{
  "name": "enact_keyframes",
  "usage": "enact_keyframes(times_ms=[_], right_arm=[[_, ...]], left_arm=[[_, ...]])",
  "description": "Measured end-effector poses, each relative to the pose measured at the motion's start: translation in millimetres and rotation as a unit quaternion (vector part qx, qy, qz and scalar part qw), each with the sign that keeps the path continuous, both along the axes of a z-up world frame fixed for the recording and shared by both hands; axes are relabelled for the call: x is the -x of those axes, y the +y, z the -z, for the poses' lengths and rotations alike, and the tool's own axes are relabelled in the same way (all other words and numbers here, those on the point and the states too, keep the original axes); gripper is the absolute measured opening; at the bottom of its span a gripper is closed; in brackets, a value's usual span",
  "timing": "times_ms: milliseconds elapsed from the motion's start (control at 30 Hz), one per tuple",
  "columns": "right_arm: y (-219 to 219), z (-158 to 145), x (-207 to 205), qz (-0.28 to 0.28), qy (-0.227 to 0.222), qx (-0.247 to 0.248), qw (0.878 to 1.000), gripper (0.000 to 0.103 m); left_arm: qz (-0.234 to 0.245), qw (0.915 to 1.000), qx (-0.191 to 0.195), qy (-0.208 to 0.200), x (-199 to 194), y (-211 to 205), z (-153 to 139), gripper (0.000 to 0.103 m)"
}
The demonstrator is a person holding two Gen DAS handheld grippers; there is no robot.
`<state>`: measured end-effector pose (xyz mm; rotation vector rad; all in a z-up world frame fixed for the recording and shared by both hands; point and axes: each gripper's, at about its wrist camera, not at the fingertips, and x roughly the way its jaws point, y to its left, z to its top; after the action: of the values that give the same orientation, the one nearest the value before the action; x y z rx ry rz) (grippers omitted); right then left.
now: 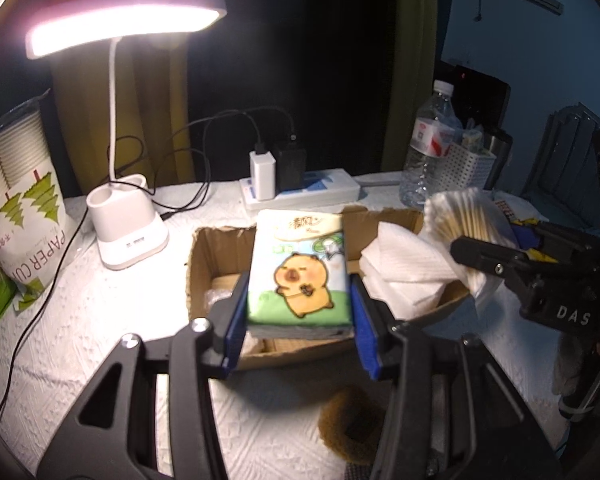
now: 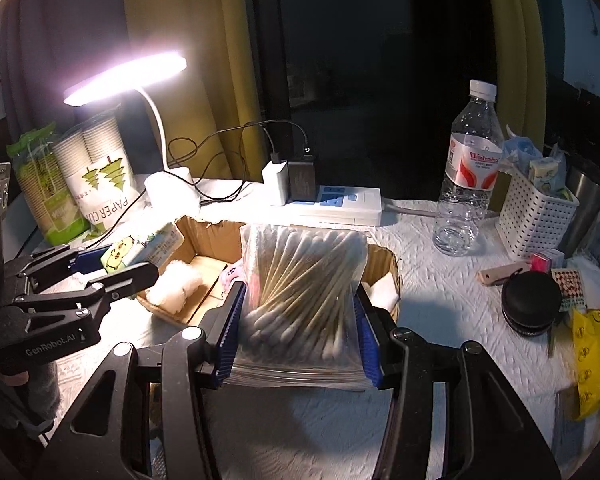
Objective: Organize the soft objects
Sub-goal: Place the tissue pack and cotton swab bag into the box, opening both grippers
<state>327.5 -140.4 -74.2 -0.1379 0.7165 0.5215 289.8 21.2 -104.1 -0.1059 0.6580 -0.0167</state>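
The tissue pack (image 1: pixel 298 270) was a soft, flat packet printed with a cartoon capybara on green grass under a pale sky. It was clamped by its long sides, printed face up, raised above the near end of the cardboard box (image 1: pixel 198 276). The cotton swab bag (image 2: pixel 304 300) was a clear zip pouch crammed with wooden-stemmed swabs fanned at a slant (white tips bunched at the bottom), held upright, squeezed at both sides, in front of the same box. The box itself was shallow, brown, open-topped with ragged edges, on the table. Inside it lay folded white tissues (image 1: pixel 404 276) and a white cotton roll (image 2: pixel 176 286).
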Motion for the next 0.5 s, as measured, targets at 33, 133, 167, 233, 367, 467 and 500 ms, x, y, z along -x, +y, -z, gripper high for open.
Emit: enact_keyframes(times_ms=[33, 133, 167, 233, 367, 467, 500], right_arm=[[1.1, 2.1, -3.8, -0.001, 0.001, 0.001, 1.0, 0.053], [4.6, 9.3, -13.9, -0.003, 0.008, 0.003, 1.0, 0.053], [5.5, 11.7, -16.9, -0.003, 0.01, 0.004, 1.0, 0.053], [7.8, 17.0, -23.1, -0.005, 0.011, 0.005, 1.0, 0.053], [12.0, 28.0, -33.7, -0.007, 0.022, 0.006, 1.0, 0.053], [15.2, 36.3, -38.7, -0.009, 0.032, 0.007, 0.999, 0.053], [16.5, 39.1, -39.9, -0.009, 0.035, 0.008, 0.999, 0.053]], left_arm=[[0.0, 1.0, 0.002, 0.003, -4.0, 1.0, 2.5, 0.047], [-0.001, 0.9999, 0.002, 0.01, -14.9, 2.8, 10.2, 0.047], [-0.002, 0.9999, 0.003, 0.013, -18.8, 3.4, 12.8, 0.047], [-0.002, 0.9998, 0.006, 0.019, -25.0, 4.5, 18.1, 0.047], [-0.001, 0.9992, 0.01, 0.038, -36.8, 5.3, 32.8, 0.048], [-0.001, 0.9989, 0.009, 0.046, -41.4, 4.8, 38.2, 0.048], [0.0, 0.9989, 0.01, 0.046, -41.8, 4.6, 38.7, 0.049]])
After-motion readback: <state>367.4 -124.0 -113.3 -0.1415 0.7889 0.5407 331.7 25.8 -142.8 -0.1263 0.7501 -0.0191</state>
